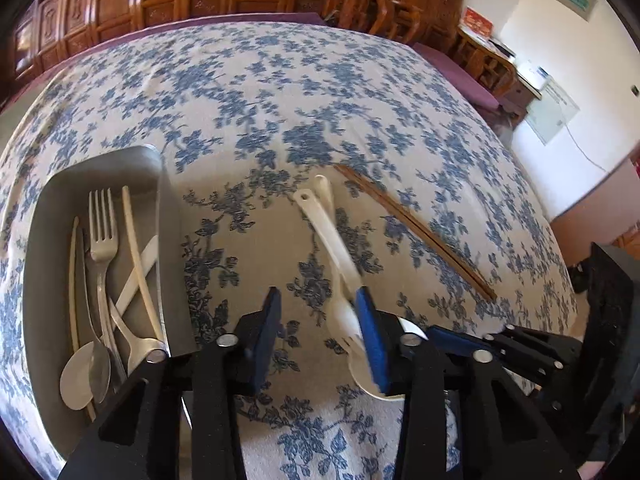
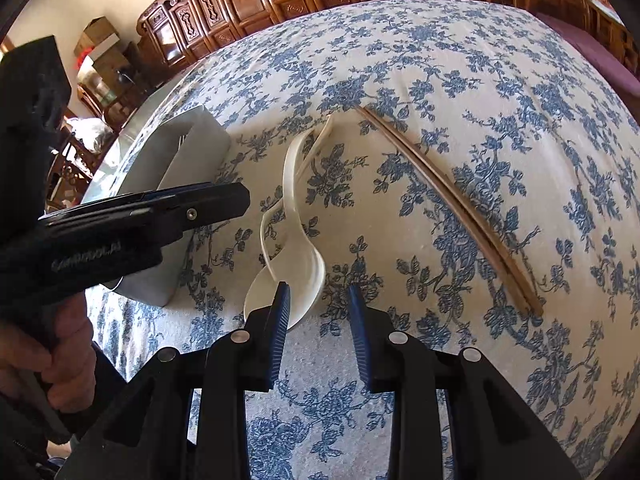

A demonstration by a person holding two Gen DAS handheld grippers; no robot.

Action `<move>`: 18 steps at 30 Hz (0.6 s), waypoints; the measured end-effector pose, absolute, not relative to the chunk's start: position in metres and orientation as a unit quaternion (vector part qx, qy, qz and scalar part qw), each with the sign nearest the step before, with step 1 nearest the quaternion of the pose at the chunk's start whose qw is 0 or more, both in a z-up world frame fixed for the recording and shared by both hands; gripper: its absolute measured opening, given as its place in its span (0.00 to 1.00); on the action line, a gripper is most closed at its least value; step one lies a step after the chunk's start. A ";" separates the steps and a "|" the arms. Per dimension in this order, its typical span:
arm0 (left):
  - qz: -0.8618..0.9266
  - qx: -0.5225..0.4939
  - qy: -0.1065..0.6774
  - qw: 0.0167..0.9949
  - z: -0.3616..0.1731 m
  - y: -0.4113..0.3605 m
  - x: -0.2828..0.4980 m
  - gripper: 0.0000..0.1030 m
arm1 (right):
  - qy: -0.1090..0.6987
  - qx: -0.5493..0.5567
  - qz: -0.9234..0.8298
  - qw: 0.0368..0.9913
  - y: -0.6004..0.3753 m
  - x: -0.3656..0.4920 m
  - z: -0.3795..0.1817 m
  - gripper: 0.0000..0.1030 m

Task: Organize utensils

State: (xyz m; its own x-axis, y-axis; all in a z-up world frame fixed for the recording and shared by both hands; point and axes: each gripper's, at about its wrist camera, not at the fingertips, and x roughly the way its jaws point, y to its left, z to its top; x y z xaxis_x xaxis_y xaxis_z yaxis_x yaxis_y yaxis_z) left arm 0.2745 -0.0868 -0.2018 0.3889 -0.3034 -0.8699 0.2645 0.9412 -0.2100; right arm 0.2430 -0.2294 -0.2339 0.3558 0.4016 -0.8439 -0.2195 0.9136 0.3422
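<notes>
So both my grippers are down over the flowery tablecloth [image 1: 248,92] on the table. My left gripper [image 1: 318,340] has its fingers partly spread, straddling the two white plastic spoons [image 1: 332,228], but I can't tell if the pads are actually pressing on them. My right gripper [image 2: 316,320] is partly spread too, nothing between the fingers, the left one sitting over a spoon bowl. The brown chopsticks [image 2: 452,204] lie just right of the spoons. The grey tray [image 1: 52,216] off to the left holds a metal fork [image 1: 102,236], spoons and pale utensils.
</notes>
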 end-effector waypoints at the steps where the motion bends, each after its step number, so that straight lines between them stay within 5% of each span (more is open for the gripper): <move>1: -0.174 -0.013 0.526 0.832 -0.202 -0.089 0.274 0.31 | 0.535 0.085 0.190 0.819 -0.229 0.243 -0.234 0.31; 7: -0.174 0.001 0.541 0.823 -0.211 -0.100 0.278 0.21 | 0.538 0.089 0.187 0.817 -0.232 0.240 -0.237 0.31; 18: -0.199 -0.004 0.558 0.806 -0.216 -0.114 0.287 0.21 | 0.536 0.092 0.188 0.818 -0.235 0.238 -0.238 0.27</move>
